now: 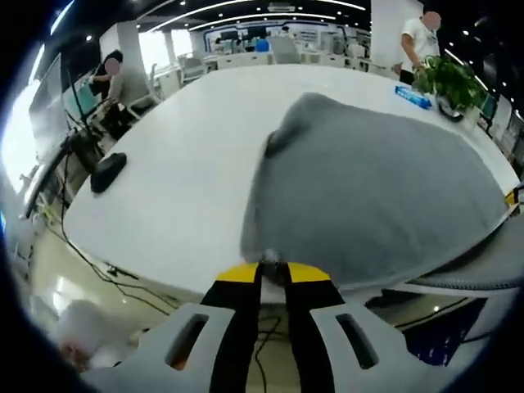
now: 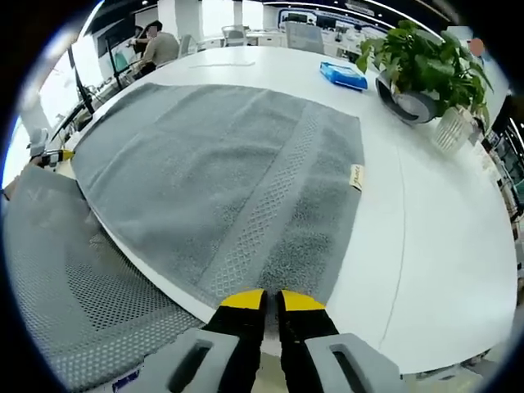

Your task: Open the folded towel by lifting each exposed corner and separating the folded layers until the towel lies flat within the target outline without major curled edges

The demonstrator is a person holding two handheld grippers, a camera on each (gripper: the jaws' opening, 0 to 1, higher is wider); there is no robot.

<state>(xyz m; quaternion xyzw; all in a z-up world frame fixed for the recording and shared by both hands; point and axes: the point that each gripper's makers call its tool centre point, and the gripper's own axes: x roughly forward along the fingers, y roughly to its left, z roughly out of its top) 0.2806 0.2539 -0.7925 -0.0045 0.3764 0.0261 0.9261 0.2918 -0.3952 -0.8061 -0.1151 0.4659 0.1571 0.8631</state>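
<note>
The left gripper has its yellow-tipped jaws drawn narrow on the near edge of the grey towel, pinching a corner of it right at the rim of the white table. The right gripper likewise stands with its jaws nearly together, clamped on the towel at its near edge where the cloth overhangs the table. In the left gripper view the towel spreads away from the jaws across the table, and its far corner is humped and curled over rather than flat. In the right gripper view the towel lies broad and mostly smooth — a woven band runs lengthwise through it, and a small label sits at its side edge. Beyond the towel on the table lie a blue packet and a potted plant in a dark bowl-shaped pot. A black mouse-like object rests on the table well apart from the towel, toward the edge. A grey mesh chair back sits just beside the table's near rim. People sit or stand at desks beyond the table.
</note>
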